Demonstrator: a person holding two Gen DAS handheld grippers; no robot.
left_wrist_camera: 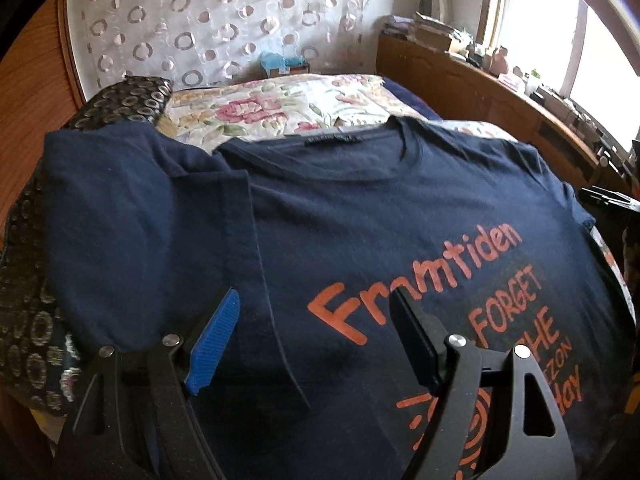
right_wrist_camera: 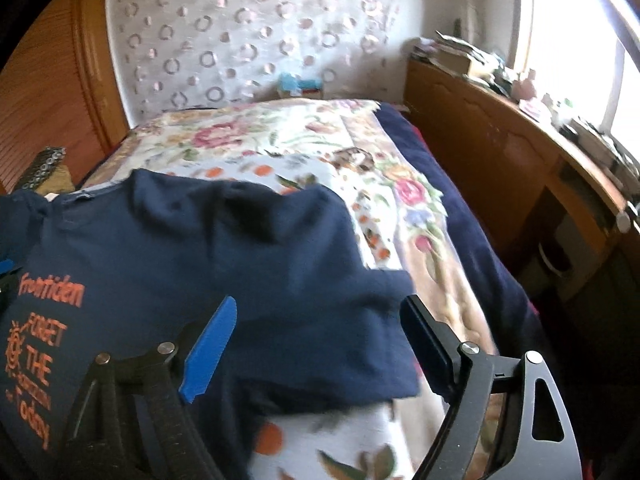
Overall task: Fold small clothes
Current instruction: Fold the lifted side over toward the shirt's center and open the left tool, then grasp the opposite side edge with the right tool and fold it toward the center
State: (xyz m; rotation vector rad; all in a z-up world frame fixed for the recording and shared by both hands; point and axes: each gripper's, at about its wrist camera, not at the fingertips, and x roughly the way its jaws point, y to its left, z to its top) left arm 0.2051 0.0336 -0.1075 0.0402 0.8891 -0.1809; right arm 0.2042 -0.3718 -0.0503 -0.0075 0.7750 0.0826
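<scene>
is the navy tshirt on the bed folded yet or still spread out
Spread out: the navy cotton t-shirt with orange print lies face-up on the floral bedspread, both sleeves out to the sides.

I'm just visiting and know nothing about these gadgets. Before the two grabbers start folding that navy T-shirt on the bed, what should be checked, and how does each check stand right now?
1. T-shirt lies print side up on the floral bedspread: ok.
2. Left sleeve spread flat: ok, only light creases.
3. Right sleeve spread flat: not ok, it looks rumpled and the view is blurred.
4. Left gripper open with nothing between its fingers: ok.
5. Right gripper open over the right sleeve, not pinching it: ok.
6. Bottom hem straight: cannot tell, it is out of view.
</scene>
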